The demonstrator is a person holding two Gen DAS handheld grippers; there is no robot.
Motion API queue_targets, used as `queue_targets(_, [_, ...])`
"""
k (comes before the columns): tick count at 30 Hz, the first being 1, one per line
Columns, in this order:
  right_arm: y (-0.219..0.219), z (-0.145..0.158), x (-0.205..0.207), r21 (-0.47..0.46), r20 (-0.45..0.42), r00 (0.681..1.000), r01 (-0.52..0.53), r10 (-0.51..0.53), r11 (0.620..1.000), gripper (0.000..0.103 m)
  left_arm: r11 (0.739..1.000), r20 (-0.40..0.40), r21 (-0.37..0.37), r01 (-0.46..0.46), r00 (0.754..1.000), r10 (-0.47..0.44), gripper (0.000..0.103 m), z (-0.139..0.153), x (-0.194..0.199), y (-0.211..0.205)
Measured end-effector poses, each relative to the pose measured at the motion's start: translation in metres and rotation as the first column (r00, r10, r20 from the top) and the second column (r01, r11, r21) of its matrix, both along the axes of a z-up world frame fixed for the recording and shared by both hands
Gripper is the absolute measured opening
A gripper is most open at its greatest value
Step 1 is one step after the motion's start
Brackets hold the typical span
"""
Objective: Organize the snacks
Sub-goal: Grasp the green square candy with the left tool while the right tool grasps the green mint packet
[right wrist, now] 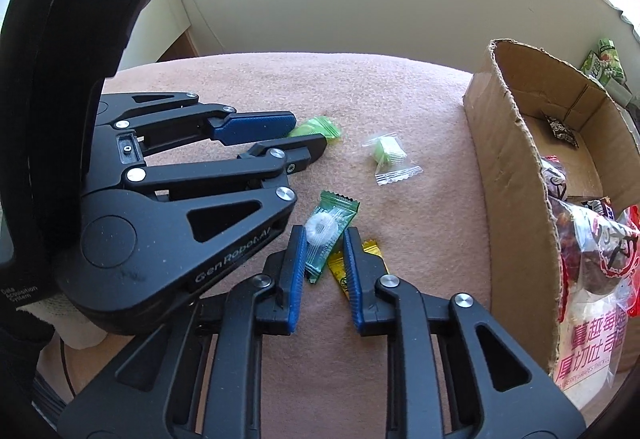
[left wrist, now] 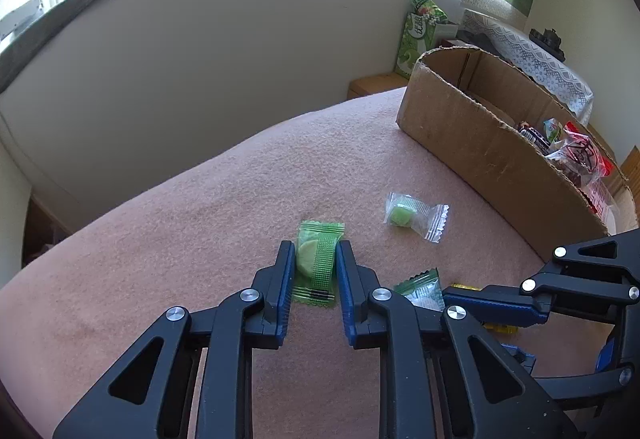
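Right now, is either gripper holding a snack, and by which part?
Neither yet. The left gripper straddles the green packet at its middle; the right gripper straddles the mint packet. Both look open.

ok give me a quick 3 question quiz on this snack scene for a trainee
1. True or false: the left claw straddles a green-wrapped candy.
2. Multiple choice: what sits between the right claw's fingers? A) a mint in a green wrapper B) a red snack bag C) nothing
3. Fill in: the clear-wrapped green candy lies on the pink blanket, outside the ____ box.

Key: 1 true; 2 A; 3 cardboard
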State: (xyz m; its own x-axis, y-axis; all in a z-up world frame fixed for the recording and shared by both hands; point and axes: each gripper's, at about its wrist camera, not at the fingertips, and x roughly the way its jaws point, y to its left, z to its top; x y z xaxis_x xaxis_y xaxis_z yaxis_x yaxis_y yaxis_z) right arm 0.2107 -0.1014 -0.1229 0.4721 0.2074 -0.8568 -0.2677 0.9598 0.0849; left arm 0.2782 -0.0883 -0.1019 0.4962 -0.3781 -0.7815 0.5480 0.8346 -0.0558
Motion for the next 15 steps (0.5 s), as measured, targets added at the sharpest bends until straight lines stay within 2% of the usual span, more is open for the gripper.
queue_targets(6, [-0.004, 0.003, -0.008, 0.007, 0.011, 1.000, -0.005, 0.005, 1.000, 0.013, 1.000, -0.003, -0.004, -0.021, 1.000, 0.021, 0.019, 0.001, -0.001, 0.008])
queue_targets(11, [-0.012, 0.005, -0.011, 0.018, 0.006, 1.000, -0.005, 0.004, 1.000, 0.013, 1.000, -0.016, -0.010, -0.008, 1.000, 0.007, 0.021, 0.003, -0.005, 0.006])
queue_targets(13, [-0.015, 0.005, -0.007, 0.017, 0.002, 1.000, -0.009, 0.009, 1.000, 0.013, 1.000, -0.014, 0.007, 0.004, 1.000, -0.004, 0.025, 0.001, -0.008, 0.003])
queue_targets(15, [-0.014, 0.004, -0.002, 0.022, 0.001, 1.000, -0.007, 0.007, 1.000, 0.013, 1.000, 0.003, 0.029, 0.009, 1.000, -0.009, 0.025, 0.000, -0.011, 0.000])
